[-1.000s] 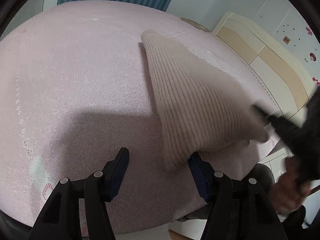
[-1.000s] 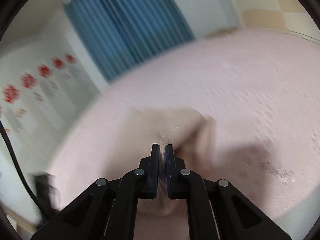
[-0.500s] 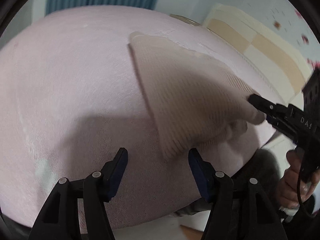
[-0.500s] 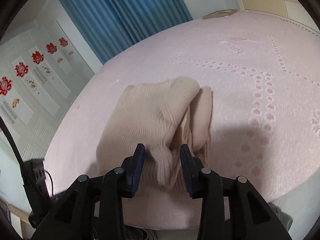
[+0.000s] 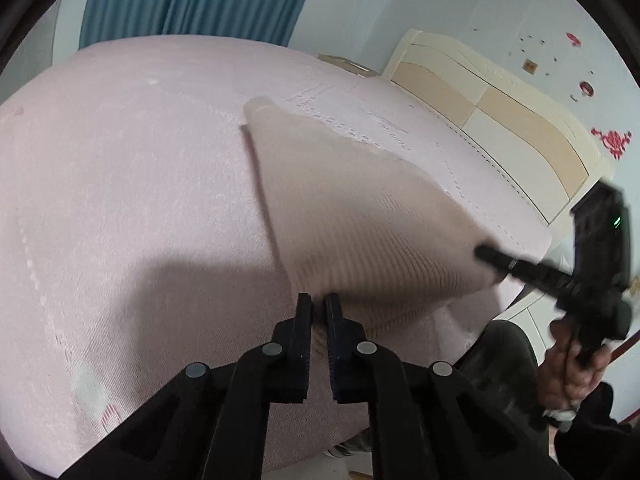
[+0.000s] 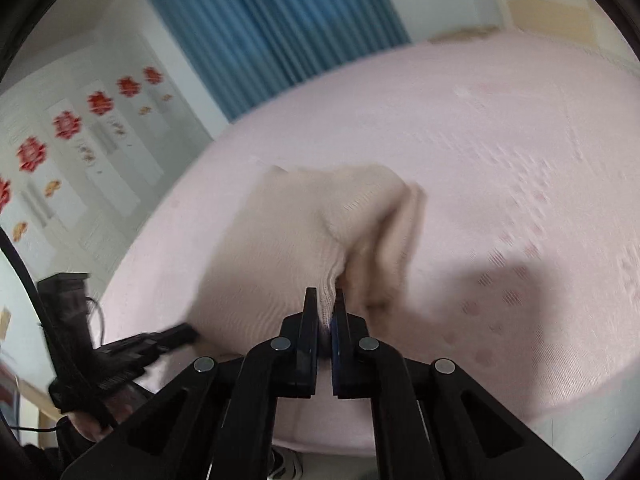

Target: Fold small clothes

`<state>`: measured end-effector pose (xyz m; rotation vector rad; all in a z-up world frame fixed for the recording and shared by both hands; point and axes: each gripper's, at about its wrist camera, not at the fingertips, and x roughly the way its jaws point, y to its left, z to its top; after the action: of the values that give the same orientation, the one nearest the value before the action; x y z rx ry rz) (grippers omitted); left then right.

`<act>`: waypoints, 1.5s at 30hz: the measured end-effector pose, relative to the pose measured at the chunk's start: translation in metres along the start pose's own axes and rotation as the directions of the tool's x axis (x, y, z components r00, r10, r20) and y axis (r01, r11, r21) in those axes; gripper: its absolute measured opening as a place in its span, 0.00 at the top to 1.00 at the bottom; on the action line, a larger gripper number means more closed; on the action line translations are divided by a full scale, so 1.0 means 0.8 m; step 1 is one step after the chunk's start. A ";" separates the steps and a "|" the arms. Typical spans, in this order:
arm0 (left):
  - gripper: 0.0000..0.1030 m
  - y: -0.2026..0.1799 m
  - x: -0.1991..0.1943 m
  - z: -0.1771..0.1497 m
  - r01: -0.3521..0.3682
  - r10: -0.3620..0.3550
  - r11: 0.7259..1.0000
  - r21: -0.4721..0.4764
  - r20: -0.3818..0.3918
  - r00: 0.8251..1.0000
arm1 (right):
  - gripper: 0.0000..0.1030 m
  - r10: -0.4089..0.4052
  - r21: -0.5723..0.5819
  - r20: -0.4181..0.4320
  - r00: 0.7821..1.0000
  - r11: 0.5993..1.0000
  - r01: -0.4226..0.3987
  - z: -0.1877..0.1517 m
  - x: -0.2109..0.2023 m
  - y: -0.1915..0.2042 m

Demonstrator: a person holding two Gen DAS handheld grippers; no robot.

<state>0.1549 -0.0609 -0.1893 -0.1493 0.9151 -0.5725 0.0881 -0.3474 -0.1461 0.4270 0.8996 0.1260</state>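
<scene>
The beige knit sweater runs lengthwise away from you across the pink bed; your left tongs and right tongs each pinch a near corner.

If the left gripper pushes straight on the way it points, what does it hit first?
The sweater: the left gripper is already shut on its near edge. Beyond lies the pink bed, though depth is unclear.

My left claw, wide open a moment ago, now pinches the near corner of the beige knit; my right claw, briefly open, clamps its other near edge again
</scene>
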 end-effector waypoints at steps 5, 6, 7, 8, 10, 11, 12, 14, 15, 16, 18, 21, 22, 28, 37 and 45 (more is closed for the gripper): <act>0.87 0.000 0.007 0.001 0.004 -0.005 1.000 -0.028 -0.038 0.999 | 0.89 -0.040 -0.061 -0.027 0.999 0.997 0.038 0.005 0.007 0.024; 0.80 0.002 0.007 0.003 0.002 -0.004 1.000 -0.029 -0.048 0.999 | 0.86 -0.033 -0.071 -0.023 0.999 0.997 0.031 0.010 0.007 0.028; 0.76 0.006 0.007 0.004 -0.001 0.000 1.000 -0.029 -0.055 0.998 | 0.85 -0.024 -0.073 -0.012 1.000 0.997 0.023 0.014 0.005 0.030; 0.70 0.007 0.007 0.004 -0.003 0.001 1.000 -0.027 -0.057 0.998 | 0.77 -0.011 -0.071 0.002 1.000 0.997 0.012 0.020 0.004 0.031; 0.62 0.007 0.004 0.002 0.001 -0.003 1.000 -0.027 -0.055 0.998 | 0.60 -0.004 -0.047 0.031 1.000 0.999 0.006 0.034 0.006 0.030; 0.57 0.007 0.004 0.000 0.008 -0.010 1.000 -0.028 -0.054 0.998 | 0.57 -0.005 -0.028 0.043 0.999 1.000 0.006 0.043 0.011 0.027; 0.53 0.005 0.003 -0.002 0.011 -0.013 1.000 -0.029 -0.054 0.998 | 0.57 -0.013 -0.007 0.043 0.999 1.000 0.013 0.053 0.019 0.025; 0.49 0.003 0.006 -0.002 0.007 -0.009 0.999 -0.034 -0.059 0.998 | 0.54 -0.054 0.029 0.002 0.999 0.998 0.054 0.071 0.044 0.022; 0.49 0.004 0.011 -0.002 0.003 -0.005 0.999 -0.032 -0.065 0.998 | 0.56 -0.061 0.051 -0.031 0.998 0.997 0.062 0.078 0.060 0.019; 0.49 0.002 0.014 -0.001 -0.001 -0.001 1.000 -0.029 -0.070 0.998 | 0.61 -0.046 0.070 -0.045 0.998 0.996 0.049 0.081 0.068 0.017; 0.49 0.004 0.016 -0.004 -0.007 0.004 0.999 -0.034 -0.075 0.997 | 0.84 -0.039 0.043 -0.026 0.999 0.998 0.040 0.085 0.069 0.022; 0.49 0.011 0.020 -0.006 0.005 -0.010 0.998 -0.058 -0.088 0.996 | 0.87 0.028 -0.075 0.117 0.993 0.997 -0.019 0.085 0.023 0.035; 0.49 0.012 0.020 -0.006 0.011 -0.017 0.998 -0.064 -0.089 0.996 | 0.88 0.063 -0.043 0.145 0.987 0.997 -0.057 0.083 0.010 0.025; 0.45 0.006 0.017 -0.007 0.046 -0.050 0.997 -0.056 -0.081 0.995 | 0.89 -0.106 0.128 -0.064 0.992 0.985 0.114 0.066 0.060 -0.028; 0.44 -0.001 -0.006 0.026 0.017 -0.015 0.998 -0.065 0.030 0.999 | 0.63 -0.194 -0.008 0.109 0.975 0.981 0.196 0.084 -0.014 0.021; 0.41 -0.015 0.057 0.075 -0.092 0.089 0.995 -0.047 -0.059 0.994 | 0.67 -0.433 -0.171 -0.003 0.902 0.888 0.426 0.054 0.043 0.033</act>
<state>0.2188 -0.1020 -0.1806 -0.1355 0.9868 -0.4719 0.1452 -0.3271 -0.1366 0.0610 0.9960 -0.1983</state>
